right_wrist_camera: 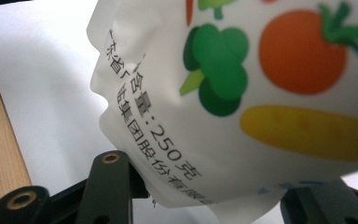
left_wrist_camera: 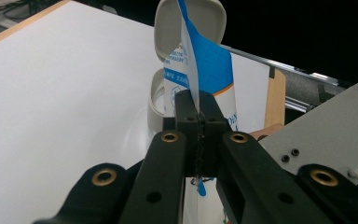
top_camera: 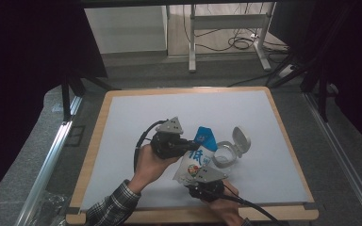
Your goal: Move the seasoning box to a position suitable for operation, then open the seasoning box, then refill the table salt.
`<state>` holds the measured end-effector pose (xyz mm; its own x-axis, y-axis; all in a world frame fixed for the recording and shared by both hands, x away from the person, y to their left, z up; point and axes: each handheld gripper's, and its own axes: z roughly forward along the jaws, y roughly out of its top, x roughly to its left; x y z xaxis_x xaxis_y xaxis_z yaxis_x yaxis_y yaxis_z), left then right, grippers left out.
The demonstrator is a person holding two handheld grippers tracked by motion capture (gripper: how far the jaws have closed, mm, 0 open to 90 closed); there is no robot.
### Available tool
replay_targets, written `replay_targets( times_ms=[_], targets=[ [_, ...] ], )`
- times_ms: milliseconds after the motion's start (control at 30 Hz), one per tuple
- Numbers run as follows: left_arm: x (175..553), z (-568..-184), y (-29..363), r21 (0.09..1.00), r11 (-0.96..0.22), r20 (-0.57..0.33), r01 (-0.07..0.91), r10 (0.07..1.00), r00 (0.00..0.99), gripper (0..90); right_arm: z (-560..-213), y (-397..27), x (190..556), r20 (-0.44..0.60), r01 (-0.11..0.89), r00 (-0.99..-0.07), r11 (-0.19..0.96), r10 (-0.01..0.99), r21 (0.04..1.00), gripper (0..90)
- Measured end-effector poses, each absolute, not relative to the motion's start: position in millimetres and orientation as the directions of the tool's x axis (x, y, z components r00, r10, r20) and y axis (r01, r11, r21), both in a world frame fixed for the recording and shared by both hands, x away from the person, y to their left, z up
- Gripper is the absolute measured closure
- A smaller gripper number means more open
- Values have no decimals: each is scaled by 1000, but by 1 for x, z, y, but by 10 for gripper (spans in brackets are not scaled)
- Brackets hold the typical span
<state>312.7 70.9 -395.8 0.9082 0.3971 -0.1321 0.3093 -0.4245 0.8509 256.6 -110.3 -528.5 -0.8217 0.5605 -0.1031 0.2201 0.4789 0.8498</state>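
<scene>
High view, bag: a white and blue bag (top_camera: 197, 155) is held up between the two tools over the near middle of the table (top_camera: 122, 141), its blue end pointing away from the person.
High view, left tool: the left tool (top_camera: 191, 145) meets the bag at its blue upper edge; the hand (top_camera: 148, 162) behind it wears a plaid sleeve.
High view, right tool: the right tool (top_camera: 195, 181) sits at the bag's near, lower end, under its grey plate.
High view, surroundings: a clear round tub (top_camera: 224, 155) with its hinged lid (top_camera: 240, 140) flipped open stands just beside the bag, on its right. Desk legs and cables lie on the floor beyond the table, well apart.
High view, risk: I judge that a swing of the bag to the right could knock the light tub over or shove it.
Left gripper view, left tool: the jaws are pressed together on the thin blue edge of the bag (left_wrist_camera: 209, 65), which rises straight between them.
Left gripper view, in the way: the tub (left_wrist_camera: 156, 100) and its raised lid (left_wrist_camera: 216, 18) stand directly behind the bag.
Left gripper view, risk: the hold is on a thin slick edge; a pull might let it slide out or tear.
Right gripper view, right tool: the bag (right_wrist_camera: 242, 102), printed with vegetables, hangs between the jaws, which stand well apart at its lower end; I cannot tell whether they press it.
Right gripper view, risk: if they don't, the bag's weight hangs on the left tool alone.
</scene>
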Motion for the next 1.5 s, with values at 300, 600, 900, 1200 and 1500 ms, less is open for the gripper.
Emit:
replay_targets(
  times_ms=[300, 600, 900, 1200, 1500],
  targets=[
    [315, -397, 64, 857, -426, -123, 291, 378, 918, 898, -527, -112, 256, -69, 235, -834, 466, 547, 853, 534],
    [316, -396, 58, 857, -432, -115, 282, 374, 920, 898, -525, -113, 255, -59, 239, -839, 464, 541, 853, 552],
    [317, -396, 53, 858, -434, -108, 273, 368, 924, 898, -523, -113, 253, -43, 239, -847, 451, 530, 860, 563],
    [318, -395, 48, 857, -444, -96, 264, 366, 926, 897, -521, -114, 252, -16, 253, -852, 438, 523, 863, 569],
    [317, -394, 44, 859, -443, -90, 258, 365, 927, 896, -519, -115, 253, -3, 253, -859, 429, 512, 867, 573]
  ],
)
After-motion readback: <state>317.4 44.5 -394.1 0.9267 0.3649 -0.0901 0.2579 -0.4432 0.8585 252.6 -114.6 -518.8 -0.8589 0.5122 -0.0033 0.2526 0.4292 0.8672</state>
